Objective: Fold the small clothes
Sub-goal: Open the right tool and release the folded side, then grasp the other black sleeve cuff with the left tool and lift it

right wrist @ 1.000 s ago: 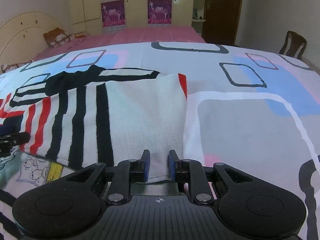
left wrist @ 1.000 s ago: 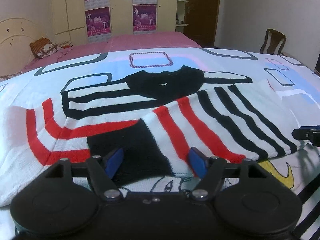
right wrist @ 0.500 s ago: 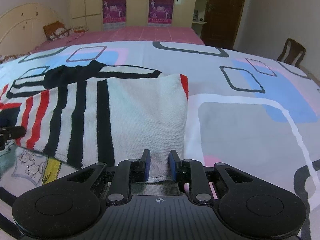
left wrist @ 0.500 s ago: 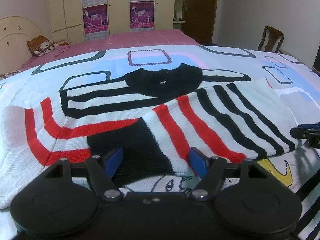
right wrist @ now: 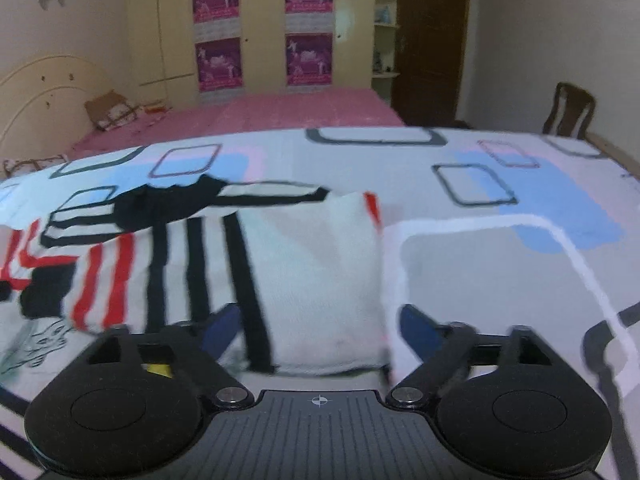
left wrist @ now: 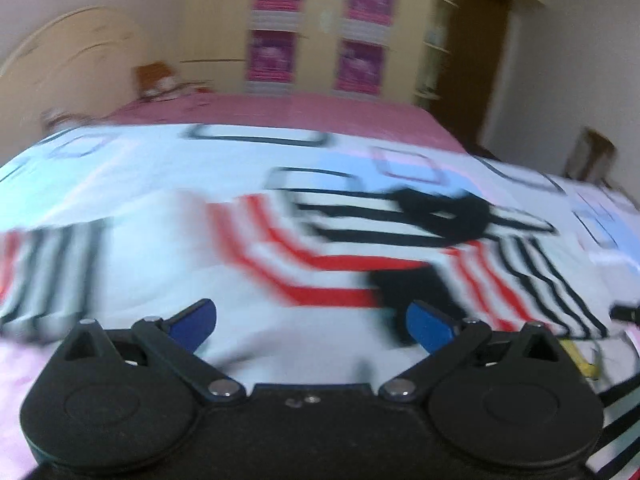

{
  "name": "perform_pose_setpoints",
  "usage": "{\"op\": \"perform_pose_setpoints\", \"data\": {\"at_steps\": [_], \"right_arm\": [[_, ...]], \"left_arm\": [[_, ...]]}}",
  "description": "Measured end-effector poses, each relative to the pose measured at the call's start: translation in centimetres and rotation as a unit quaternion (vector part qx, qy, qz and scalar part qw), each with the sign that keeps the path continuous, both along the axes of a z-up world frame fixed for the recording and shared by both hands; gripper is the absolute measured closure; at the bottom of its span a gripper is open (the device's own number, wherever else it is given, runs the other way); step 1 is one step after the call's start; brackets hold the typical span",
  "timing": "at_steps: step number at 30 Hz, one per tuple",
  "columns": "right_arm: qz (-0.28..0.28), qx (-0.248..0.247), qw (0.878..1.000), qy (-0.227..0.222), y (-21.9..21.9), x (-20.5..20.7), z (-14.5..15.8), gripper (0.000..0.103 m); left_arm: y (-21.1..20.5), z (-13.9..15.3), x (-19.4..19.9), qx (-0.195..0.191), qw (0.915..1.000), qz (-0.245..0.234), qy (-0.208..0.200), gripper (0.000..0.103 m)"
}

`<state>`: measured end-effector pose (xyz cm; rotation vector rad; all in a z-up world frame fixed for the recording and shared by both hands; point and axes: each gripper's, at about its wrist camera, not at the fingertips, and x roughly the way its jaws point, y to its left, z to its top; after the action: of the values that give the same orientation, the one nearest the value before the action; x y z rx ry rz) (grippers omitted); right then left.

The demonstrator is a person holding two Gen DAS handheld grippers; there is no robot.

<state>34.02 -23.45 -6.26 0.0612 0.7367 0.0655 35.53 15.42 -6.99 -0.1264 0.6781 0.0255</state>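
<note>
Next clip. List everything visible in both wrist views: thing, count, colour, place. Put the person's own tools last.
striped sweater: one, white with black and red stripes and black collar, lying partly folded on the bedsheet
bedsheet: one, white and grey with blue, pink and dark rectangle outlines, covering the near bed
pink bed cover: one, pink, on the bed behind
posters: four, magenta, on the cream wardrobe doors
chair: one, dark wood, far right by the wall
door: one, dark brown, right of the wardrobe
left tool: one, black with blue pads, jaws opening, nothing pinched
right tool: one, black with blue pads, jaws opening, the sweater's edge between them, not pinched
</note>
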Motion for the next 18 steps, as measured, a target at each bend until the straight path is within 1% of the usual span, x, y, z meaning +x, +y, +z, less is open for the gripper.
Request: {"op": "perform_pose_setpoints", "data": {"at_steps": [1, 3, 5, 7, 8, 9, 10, 12, 14, 15, 17, 18], "right_arm": [[0.003, 0.004, 1.000, 0.003, 0.5, 0.0, -0.1, 0.030], [0.011, 0.011, 1.000, 0.009, 1.4, 0.2, -0.3, 0.035], [0.023, 0.010, 1.000, 0.019, 2.6, 0.3, -0.7, 0.035], [0.035, 0.009, 0.999, 0.019, 3.8, 0.3, -0.8, 0.035], [0.040, 0.010, 0.999, 0.021, 4.3, 0.3, -0.8, 0.035], [0.046, 0.010, 0.999, 0.023, 4.9, 0.3, -0.8, 0.035], [0.049, 0.010, 0.998, 0.023, 5.4, 0.3, -0.8, 0.035], [0.054, 0.008, 0.998, 0.023, 6.1, 0.3, -0.7, 0.035], [0.054, 0.007, 0.998, 0.023, 6.6, 0.5, -0.5, 0.035], [0.054, 0.005, 0.998, 0.023, 6.8, 0.6, -0.4, 0.035], [0.053, 0.002, 0.998, 0.021, 7.1, 0.8, -0.2, 0.035], [0.052, 0.001, 0.998, 0.020, 7.2, 0.8, -0.1, 0.035]], "left_arm": [[2.0, 0.1, -0.8, -0.005, 0.9997, 0.025, 0.000, 0.008], [6.2, 0.2, -2.2, -0.018, 0.9971, 0.073, -0.003, 0.016], [10.6, 0.1, -3.6, -0.031, 0.9906, 0.133, -0.009, 0.018], [15.0, -0.1, -4.6, -0.052, 0.9787, 0.198, -0.013, 0.021], [17.0, -0.3, -5.1, -0.069, 0.9706, 0.230, -0.018, 0.021], [19.3, -0.6, -5.5, -0.096, 0.9605, 0.260, -0.022, 0.021], [20.8, -0.9, -5.7, -0.121, 0.9524, 0.279, -0.024, 0.021], [23.9, -1.7, -6.0, -0.172, 0.9368, 0.303, -0.032, 0.027], [25.9, -2.4, -5.7, -0.207, 0.9244, 0.318, -0.037, 0.031], [26.7, -2.8, -5.5, -0.227, 0.9178, 0.323, -0.046, 0.031], [27.9, -3.2, -5.0, -0.253, 0.9085, 0.327, -0.060, 0.034], [28.4, -3.5, -4.5, -0.263, 0.9050, 0.328, -0.065, 0.039]]}}
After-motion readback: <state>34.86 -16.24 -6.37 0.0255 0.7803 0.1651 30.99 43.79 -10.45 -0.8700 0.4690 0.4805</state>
